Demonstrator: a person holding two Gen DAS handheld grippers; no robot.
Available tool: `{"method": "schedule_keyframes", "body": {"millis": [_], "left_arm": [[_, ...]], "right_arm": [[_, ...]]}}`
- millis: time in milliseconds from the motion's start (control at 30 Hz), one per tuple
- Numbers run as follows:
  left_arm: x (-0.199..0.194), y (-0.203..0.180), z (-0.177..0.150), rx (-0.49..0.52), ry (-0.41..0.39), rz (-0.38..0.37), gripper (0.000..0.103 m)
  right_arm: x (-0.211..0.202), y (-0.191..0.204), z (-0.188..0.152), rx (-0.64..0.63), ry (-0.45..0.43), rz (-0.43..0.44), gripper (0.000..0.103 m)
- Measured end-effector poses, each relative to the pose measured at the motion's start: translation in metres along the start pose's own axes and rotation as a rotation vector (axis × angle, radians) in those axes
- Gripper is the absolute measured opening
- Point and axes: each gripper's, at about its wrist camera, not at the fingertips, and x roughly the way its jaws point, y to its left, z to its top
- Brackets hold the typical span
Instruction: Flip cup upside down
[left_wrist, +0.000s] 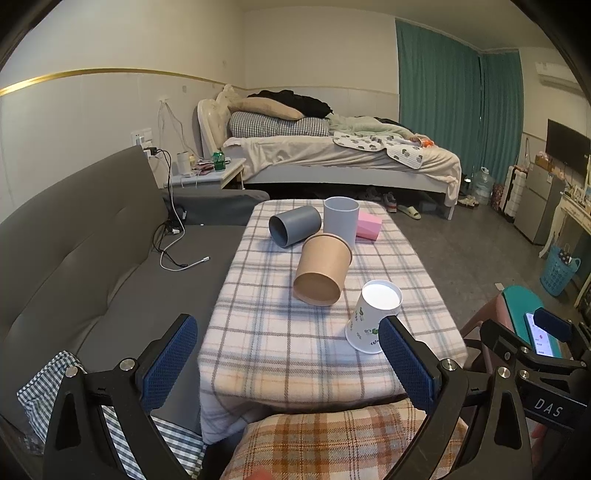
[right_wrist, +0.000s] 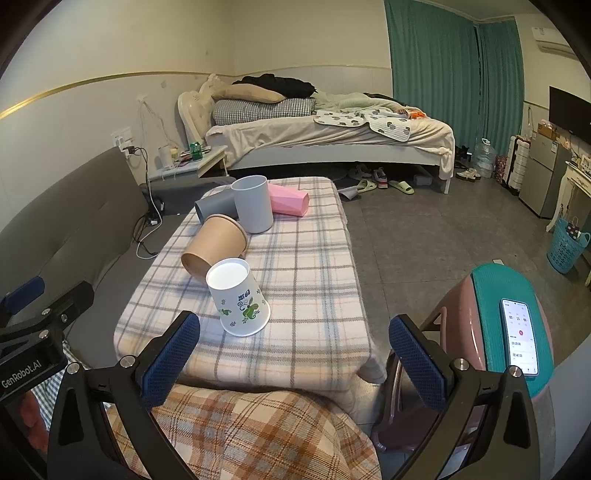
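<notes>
Left gripper (right_wrist: 40, 325) reads "GenRobot.AI" — right gripper (left_wrist: 532, 373), "DAS".

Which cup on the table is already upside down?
The white floral paper cup, nearest the grippers, mouth on the cloth. The light grey cup stands upright; the others lie sideways.

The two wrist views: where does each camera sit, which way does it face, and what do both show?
Left wrist view: sits on the left hand-held gripper, facing forward over the plaid-covered table toward the bed; its open blue fingers frame the view, and the right hand-held gripper shows at the right edge.
Right wrist view: sits on the right hand-held gripper, facing the same way from further right; the left gripper shows at the left edge.
Shared: the white floral cup, already upside down, the brown cup, the bed.
</notes>
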Motion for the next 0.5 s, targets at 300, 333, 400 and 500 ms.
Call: {"method": "schedule_keyframes", "body": {"millis": [300,333,400,500], "left_arm": [[0.0005,-0.0002,0.0001,0.002,0.000,0.000,0.101],[0.0003,0.0001,0.0001,0.001,0.001,0.000,0.101],[0.0005,-0.0002,-0.0008,0.001,0.001,0.000,0.101],[0.0007,-0.0005,-0.0008,0.001,0.001,0.000,0.101]], "right_arm": [[0.0002,-0.0003,0.0007,0.000,0.001,-0.001,0.103],[0.0001,-0.0004,0.0007,0.000,0.001,-0.002,0.103],[0.0001,-0.0004,0.0009,0.000,0.000,0.000,0.103],[0.0001,-0.0004,0.0009,0.001,0.001,-0.002,0.103]]}}
